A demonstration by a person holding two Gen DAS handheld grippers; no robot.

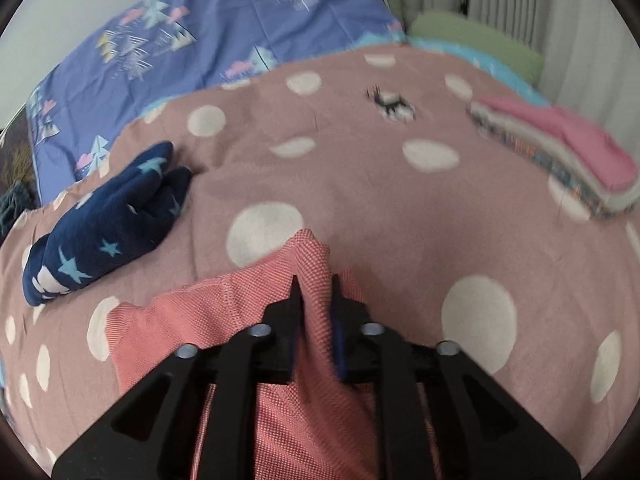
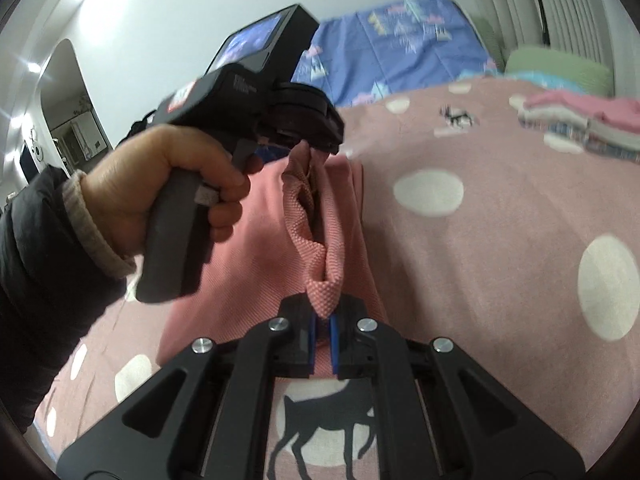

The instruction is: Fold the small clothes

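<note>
A bed fills both views, covered by a dusty-pink blanket [image 1: 360, 184] with large white dots and small dark deer figures. In the left wrist view, at about nine o'clock, a navy star-patterned garment [image 1: 108, 224] lies crumpled on the blanket; toward eleven o'clock a blue sheet [image 1: 224, 28] printed with pastel trees stretches to the white wall. At six o'clock the left gripper [image 1: 316, 292] stands with its fingers a little apart, a raised ridge of the coral-pink knit garment [image 1: 200, 316] between them; whether the pads press on it cannot be told. At one o'clock a green pillow [image 1: 476, 44] sits before pleated grey curtains [image 1: 520, 4], and at three o'clock a stack of folded clothes [image 1: 560, 156], topped in pink, rests well apart from the coral garment. In the right wrist view, a hand [image 2: 160, 188] in a dark sleeve at nine o'clock holds the left gripper's handle; behind it at ten o'clock is an arched doorway [image 2: 68, 100]. At six o'clock the right gripper [image 2: 324, 320] has its blue-padded fingers nearly together, pinching a fold of the coral garment's edge, which lies spread on the blanket at centre.
</note>
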